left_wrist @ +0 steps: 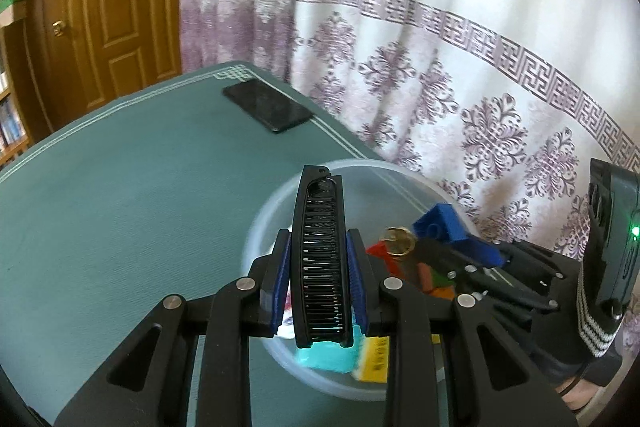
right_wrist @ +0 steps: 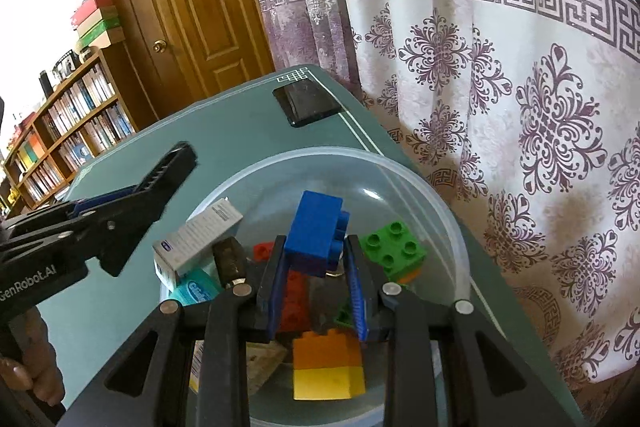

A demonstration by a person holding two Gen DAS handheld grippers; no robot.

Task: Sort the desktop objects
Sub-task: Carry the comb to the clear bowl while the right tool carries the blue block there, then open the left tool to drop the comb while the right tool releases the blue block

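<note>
**Two held items above the sorting bowl**

Left wrist view, left to right. A teal table [left_wrist: 120, 195] fills the left of the frame; a dark phone [left_wrist: 267, 105] lies near its far corner, apart from the work. At centre, the left gripper [left_wrist: 320, 267] is clamped on a black folding comb [left_wrist: 320, 251], its blue pads [left_wrist: 282, 275] pressing the comb's two long sides. The comb stands along the fingers, teeth facing the camera, its tip over the far rim of a clear bowl [left_wrist: 400, 173]. It probably hangs there for dropping in. At lower right the other gripper enters.

Right wrist view, left to right. At left centre the comb shows again, edge-on. In the bowl's left part lie a white box [right_wrist: 200, 235] and a teal tube [right_wrist: 198, 289]. At centre the right gripper [right_wrist: 316, 263] is closed on a blue brick [right_wrist: 316, 231], held by its flat sides, studs turned right, above the bowl. Beneath lie red, orange and yellow bricks; a green brick [right_wrist: 394, 247] lies right of it. A patterned curtain [right_wrist: 520, 107] fills the right.
</note>
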